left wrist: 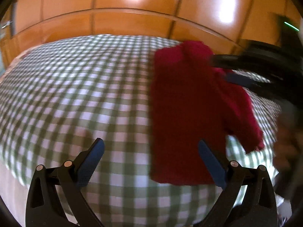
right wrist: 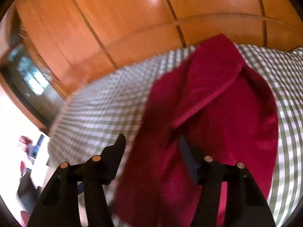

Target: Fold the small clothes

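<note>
Left wrist view shows me my left gripper (left wrist: 151, 147) tilted down over the checked cloth (left wrist: 75, 94) that covers the surface, its two blue-padded fingers (left wrist: 94, 155) spread wide with nothing between them. The red garment (left wrist: 189, 113) lies on the checks just ahead and to the right; the right-hand finger stands in front of its lower corner, but I cannot tell whether it touches the fabric. The garment lies as a long strip running away from me, with a looser flap spilling off its right side.

From the far right of this view my right gripper (left wrist: 221, 68) reaches in across the top of the garment, one black finger above and one blue-padded finger below, both blurred. Its tips sit at the upper right edge of the fabric.

On the right wrist view that gripper (right wrist: 151, 145) also points down at an angle. Its jaws stand partly apart. The left finger (right wrist: 117, 155) is over the checked cloth beside the garment (right wrist: 217, 104); the right one is dark against the red fabric. I cannot tell whether the pads press on any cloth. A folded band of the garment crosses diagonally above the fingertips. Orange wooden panels (right wrist: 123, 28) rise behind the surface.
</note>
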A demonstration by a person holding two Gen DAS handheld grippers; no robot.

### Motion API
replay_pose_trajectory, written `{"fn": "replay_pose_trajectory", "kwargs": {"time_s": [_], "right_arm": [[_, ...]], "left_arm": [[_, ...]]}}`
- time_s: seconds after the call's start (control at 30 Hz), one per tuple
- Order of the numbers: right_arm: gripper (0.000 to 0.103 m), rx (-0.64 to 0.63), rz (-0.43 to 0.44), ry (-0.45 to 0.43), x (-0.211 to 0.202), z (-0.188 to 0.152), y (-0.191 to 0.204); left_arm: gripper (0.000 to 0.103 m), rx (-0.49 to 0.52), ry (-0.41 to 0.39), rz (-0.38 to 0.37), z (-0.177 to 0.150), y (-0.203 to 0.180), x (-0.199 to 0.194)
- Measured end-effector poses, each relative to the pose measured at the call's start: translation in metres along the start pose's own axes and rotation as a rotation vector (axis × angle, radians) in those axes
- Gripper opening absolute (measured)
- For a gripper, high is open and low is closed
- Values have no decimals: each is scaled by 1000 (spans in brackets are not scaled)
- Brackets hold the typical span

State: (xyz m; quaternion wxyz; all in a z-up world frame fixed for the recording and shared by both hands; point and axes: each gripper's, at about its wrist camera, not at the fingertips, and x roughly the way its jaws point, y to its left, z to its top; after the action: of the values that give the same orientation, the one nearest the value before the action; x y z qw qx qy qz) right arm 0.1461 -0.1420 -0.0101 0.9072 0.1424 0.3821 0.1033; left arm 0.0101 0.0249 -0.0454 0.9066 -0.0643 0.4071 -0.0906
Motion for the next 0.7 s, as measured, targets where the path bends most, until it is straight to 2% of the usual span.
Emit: {"fn": "replay_pose_trajectory", "kwargs": {"time_s": [0.07,0.1,0.13,0.17,0.2,0.23,0.27,0.3,0.37,0.47,0.57,0.7], "right_arm": [[43,-4,-22,51,25,9,-2],[25,-18,-39,64,35,10,-2],[14,-31,-65,82,44,11,-5],[12,-32,-67,99,47,12,-8],[7,-33,-59,93,44,14,-10],[7,-49,-57,72,36,14,-13],[7,-73,-64,45,21,16,-18],[6,-82,-72,22,7,18,-23],[6,-95,-111,-36,-23,27,-38],[6,-109,-236,-123,-62,42,-68],[6,-103,-425,-177,-90,63,-118],[6,-62,-681,-200,-101,94,-195]], "left_arm": [[85,42,20,-31,-2,-10,5],[77,73,32,-40,-3,-16,8],[70,96,41,-49,-5,-20,12],[57,121,66,-63,-8,-24,19],[49,129,90,-69,-9,-26,25],[49,129,99,-68,-11,-26,29],[40,127,89,-71,-11,-25,30],[25,126,81,-77,-9,-25,30],[11,111,86,-82,-2,-20,33],[10,41,89,-124,14,-5,33],[9,8,47,-99,37,9,32],[9,-19,-44,1,87,38,29]]}}
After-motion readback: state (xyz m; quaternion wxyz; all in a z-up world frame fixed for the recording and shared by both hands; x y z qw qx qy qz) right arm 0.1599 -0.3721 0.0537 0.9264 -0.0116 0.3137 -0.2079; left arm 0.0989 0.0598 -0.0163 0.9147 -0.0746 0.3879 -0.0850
